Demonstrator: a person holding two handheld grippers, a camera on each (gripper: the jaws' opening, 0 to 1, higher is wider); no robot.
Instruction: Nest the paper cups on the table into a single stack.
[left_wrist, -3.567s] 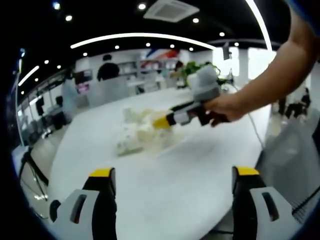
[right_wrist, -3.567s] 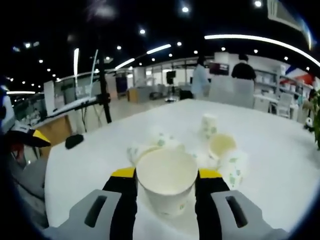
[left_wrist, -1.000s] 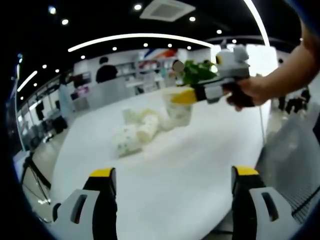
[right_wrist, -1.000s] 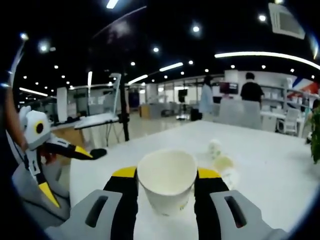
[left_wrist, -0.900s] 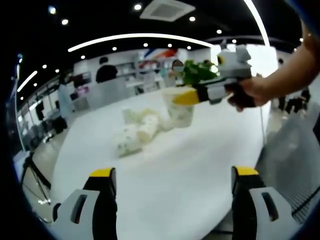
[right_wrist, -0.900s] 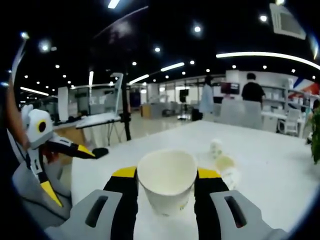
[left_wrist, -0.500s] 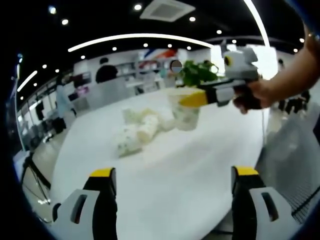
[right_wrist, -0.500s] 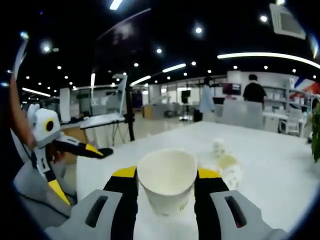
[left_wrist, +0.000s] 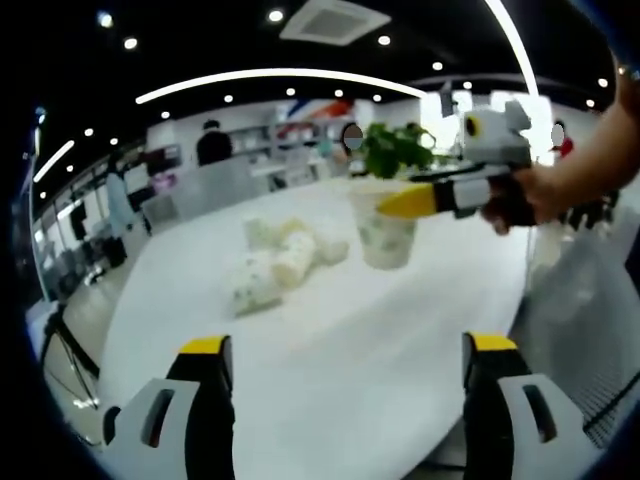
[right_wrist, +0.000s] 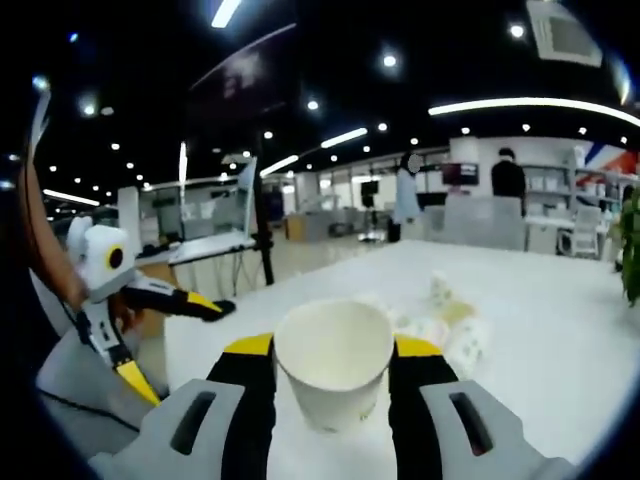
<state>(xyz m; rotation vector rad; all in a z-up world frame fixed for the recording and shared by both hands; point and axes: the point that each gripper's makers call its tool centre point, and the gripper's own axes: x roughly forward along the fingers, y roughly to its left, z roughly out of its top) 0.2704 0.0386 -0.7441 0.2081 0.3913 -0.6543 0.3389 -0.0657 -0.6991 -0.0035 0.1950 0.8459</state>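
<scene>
Currently, the right gripper is clamping a white paper cup upright between its jaws, above the counter. Loose cups are lying well ahead of the left gripper, whose jaws are gaping wide, holding nothing.

Colours and patterns

Held cup: cream white, faint green print. Right tool: yellow-tipped black jaws, grey body. Table: plain white. Centre-frame cups: white, green-speckled.

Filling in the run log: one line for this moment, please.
right gripper: shut on paper cup, upright, above table | left gripper: open | loose cups: lying clustered
</scene>
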